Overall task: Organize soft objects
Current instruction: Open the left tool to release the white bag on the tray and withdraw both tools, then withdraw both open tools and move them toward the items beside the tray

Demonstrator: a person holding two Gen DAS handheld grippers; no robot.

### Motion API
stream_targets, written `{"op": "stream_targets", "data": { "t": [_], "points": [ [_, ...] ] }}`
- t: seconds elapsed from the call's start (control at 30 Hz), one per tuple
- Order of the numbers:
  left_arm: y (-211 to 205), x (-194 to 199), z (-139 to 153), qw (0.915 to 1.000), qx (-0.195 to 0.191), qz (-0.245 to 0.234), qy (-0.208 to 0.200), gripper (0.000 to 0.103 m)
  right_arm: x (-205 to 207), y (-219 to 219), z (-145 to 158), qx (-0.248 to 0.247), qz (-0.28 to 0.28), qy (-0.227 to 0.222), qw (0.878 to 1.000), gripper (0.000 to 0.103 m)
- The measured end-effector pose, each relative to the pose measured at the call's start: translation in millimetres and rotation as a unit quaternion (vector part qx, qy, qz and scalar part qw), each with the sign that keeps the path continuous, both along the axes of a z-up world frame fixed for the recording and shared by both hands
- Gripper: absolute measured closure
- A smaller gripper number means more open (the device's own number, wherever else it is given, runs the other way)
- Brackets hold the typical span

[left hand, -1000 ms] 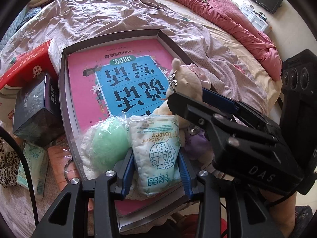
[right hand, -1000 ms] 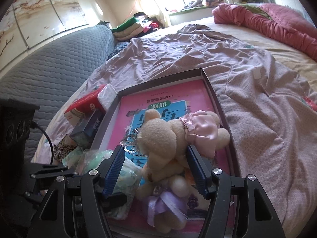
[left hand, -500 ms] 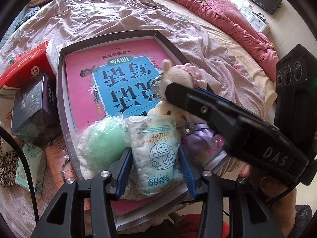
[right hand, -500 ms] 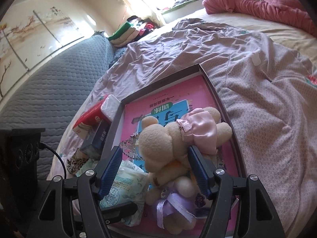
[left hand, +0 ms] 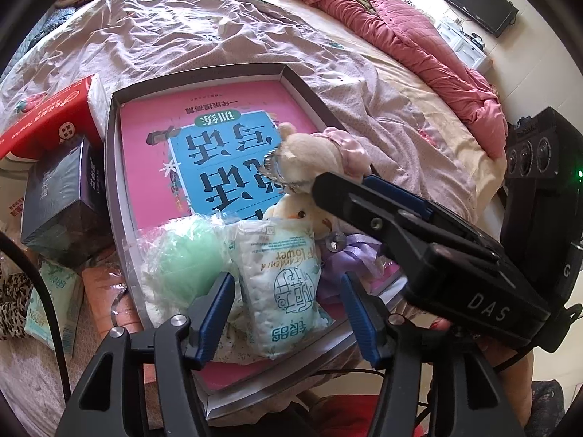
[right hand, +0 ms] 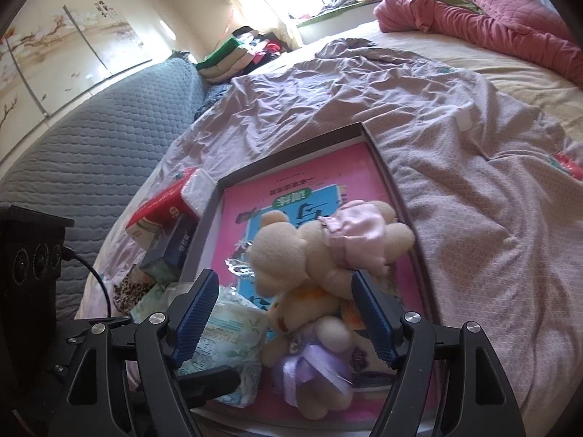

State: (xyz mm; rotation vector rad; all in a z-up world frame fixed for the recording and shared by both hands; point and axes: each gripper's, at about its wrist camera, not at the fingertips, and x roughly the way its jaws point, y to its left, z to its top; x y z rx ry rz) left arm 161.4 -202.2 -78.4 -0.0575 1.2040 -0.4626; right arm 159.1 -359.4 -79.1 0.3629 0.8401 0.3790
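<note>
A grey shallow tray point(left hand: 204, 76) on the bed holds a pink book point(left hand: 153, 153). At its near end lie a white cotton packet point(left hand: 280, 291), a green mesh puff in plastic point(left hand: 182, 255), and a beige bear in a pink dress point(right hand: 328, 251) on a smaller bear with a purple bow point(right hand: 313, 360). My left gripper point(left hand: 286, 313) straddles the packet; its jaws are opening and the pads stand clear of it. My right gripper point(right hand: 284, 313) straddles the beige bear, jaws opening, pads off the plush. One right finger point(left hand: 364, 200) crosses the left wrist view.
Left of the tray lie a red tissue pack point(left hand: 47, 116), a dark box point(left hand: 58, 196), another soft packet point(left hand: 54, 298) and leopard-print fabric point(left hand: 11, 302). A crumpled mauve sheet point(right hand: 364, 83) covers the bed, with a pink quilt point(left hand: 419, 43) at its far side.
Both pairs of jaws have widened. The left pads have come off the cotton packet and the right pads off the beige bear, which now rests on the smaller bear.
</note>
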Motion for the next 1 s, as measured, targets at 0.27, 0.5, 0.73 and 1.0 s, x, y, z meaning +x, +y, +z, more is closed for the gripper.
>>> {"op": "stream_targets", "data": {
  "t": [0.27, 0.5, 0.73, 1.0],
  "points": [
    [2.0, -3.5, 3.2, 1.0000, -0.003, 0.000, -0.002, 0.039, -8.0, -12.9, 6.9, -0.002, -0.022, -0.005, 1.000, 0.026],
    [5.8, -6.6, 9.1, 0.9999, -0.005, 0.004, -0.009, 0.035, -15.4, -13.2, 20.4, -0.027, -0.037, -0.016, 0.999, 0.025],
    [9.6, -10.3, 17.5, 0.9997, -0.007, 0.011, -0.019, 0.032, -24.0, -19.2, 37.4, -0.031, -0.059, -0.034, 0.997, 0.023],
    [19.0, -17.3, 31.9, 0.9992, -0.007, 0.019, -0.036, 0.030, -32.0, -17.6, 45.8, -0.042, -0.063, -0.038, 0.996, 0.022]
  ]
}}
